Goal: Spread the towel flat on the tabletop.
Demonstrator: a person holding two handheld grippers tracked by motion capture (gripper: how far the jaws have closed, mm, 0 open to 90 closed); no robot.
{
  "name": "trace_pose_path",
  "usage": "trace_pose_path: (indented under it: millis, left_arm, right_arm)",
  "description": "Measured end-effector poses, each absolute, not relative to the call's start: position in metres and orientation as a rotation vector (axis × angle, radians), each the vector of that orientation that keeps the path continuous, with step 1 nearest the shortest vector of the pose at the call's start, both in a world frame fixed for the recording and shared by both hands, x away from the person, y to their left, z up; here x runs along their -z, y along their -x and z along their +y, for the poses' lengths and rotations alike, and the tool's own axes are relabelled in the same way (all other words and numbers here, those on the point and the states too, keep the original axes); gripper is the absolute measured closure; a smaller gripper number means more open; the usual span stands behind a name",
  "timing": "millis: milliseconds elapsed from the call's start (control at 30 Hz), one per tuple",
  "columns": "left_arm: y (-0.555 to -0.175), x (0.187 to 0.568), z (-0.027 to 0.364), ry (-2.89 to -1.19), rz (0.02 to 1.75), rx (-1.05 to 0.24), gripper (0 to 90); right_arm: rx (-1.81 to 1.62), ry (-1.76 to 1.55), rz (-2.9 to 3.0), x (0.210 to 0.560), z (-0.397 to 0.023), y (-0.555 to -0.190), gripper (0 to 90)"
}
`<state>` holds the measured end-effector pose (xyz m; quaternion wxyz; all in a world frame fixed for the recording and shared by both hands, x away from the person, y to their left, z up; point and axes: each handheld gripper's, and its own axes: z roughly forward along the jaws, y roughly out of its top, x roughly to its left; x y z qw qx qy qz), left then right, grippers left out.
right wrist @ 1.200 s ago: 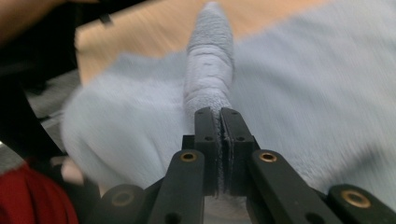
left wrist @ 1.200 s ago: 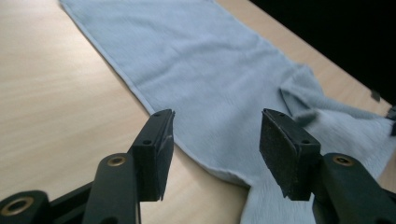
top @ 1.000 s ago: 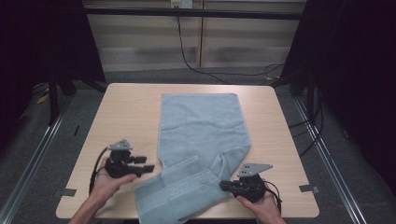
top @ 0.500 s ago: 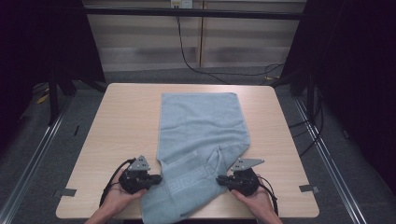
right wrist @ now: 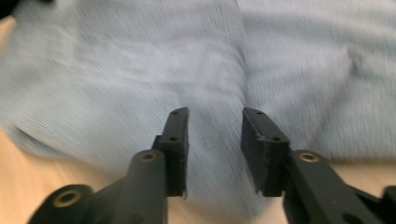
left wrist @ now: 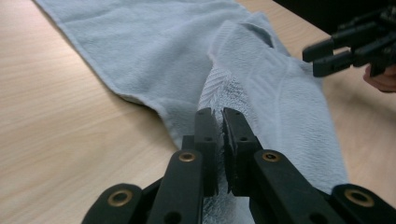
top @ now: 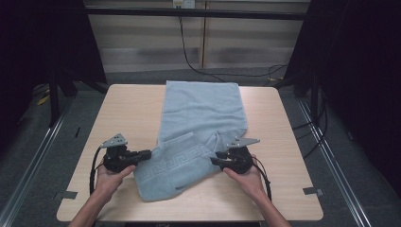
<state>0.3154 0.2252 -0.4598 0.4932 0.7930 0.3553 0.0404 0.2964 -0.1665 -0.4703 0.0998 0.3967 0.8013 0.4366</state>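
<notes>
Both hands slid apart along the towel point(top: 201, 127), left gripper point(top: 145, 154) clamped on its near-left edge, right gripper point(top: 215, 161) just opened, off the cloth.

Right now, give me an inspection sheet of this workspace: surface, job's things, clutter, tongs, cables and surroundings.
Surface: light wooden table, flat.
Job's things: pale blue towel, near end folded over and skewed.
Clutter: nothing seen.
Tongs: left tongs shut on the towel's edge; right tongs have just been opening, jaws apart, no cloth pinched between them.
Cables: a black cable trails from each gripper; another hangs on the back wall.
Surroundings: dark curtains, grey floor, tape marks.
</notes>
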Motion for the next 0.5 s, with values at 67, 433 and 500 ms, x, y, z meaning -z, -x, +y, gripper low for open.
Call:
trace_pose_path:
  millis: [67,433,500]
  left_arm:
    - [-0.316,0.461,0.222,-1.931,0.860,-0.090,85.1]
    - [-0.325,0.470,0.229,-1.918,0.893,-0.044,84.9]
    - [-0.321,0.465,0.234,-1.888,0.879,-0.056,84.9]
  right_arm:
    - [-1.339,-1.182,2.387,0.461,-0.160,-0.308,52.7]
    - [-1.404,-1.281,2.482,0.483,-0.122,-0.388,76.0]
    - [-1.452,-1.238,2.421,0.475,-0.124,-0.379,83.4]
